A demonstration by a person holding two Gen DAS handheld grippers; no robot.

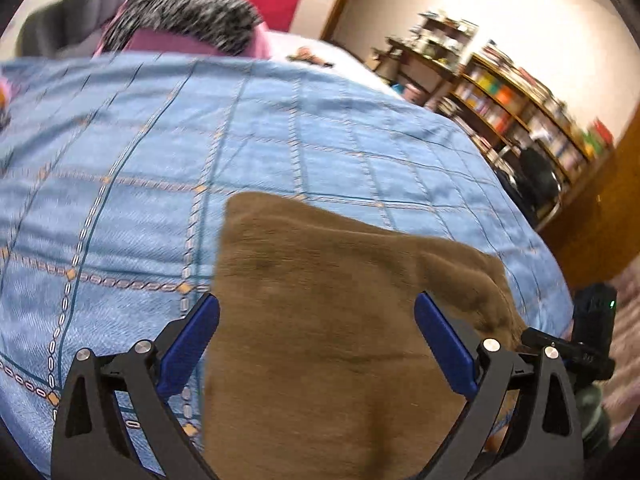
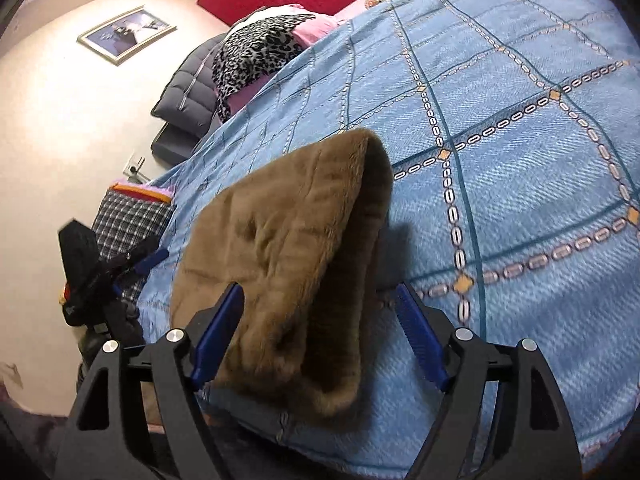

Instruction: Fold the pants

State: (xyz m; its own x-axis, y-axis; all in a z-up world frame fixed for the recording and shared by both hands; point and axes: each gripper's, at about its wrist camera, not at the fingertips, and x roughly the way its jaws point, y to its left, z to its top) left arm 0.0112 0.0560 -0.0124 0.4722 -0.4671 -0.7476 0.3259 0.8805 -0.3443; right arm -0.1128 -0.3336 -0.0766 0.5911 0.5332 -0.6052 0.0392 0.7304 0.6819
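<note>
The brown fleece pants (image 1: 320, 320) lie folded on the blue patterned bedspread (image 1: 140, 200), near the bed's front edge. My left gripper (image 1: 318, 308) hovers over them with its jaws wide open, its blue pads (image 1: 192, 344) clear of the fabric. In the right wrist view the pants (image 2: 288, 232) show a rounded fold rising at the far end. My right gripper (image 2: 318, 300) stands open astride the near part of that fold. One pad (image 2: 218, 332) is close to the fabric and the other stands apart from it. Neither gripper holds anything.
At the head of the bed lie a leopard-print cloth (image 2: 256, 52), pink bedding and a dark padded jacket (image 2: 188, 92). A plaid cloth (image 2: 128, 220) sits at the bed's left edge. Full bookshelves (image 1: 520, 108) stand along the far wall beyond the bed's right edge.
</note>
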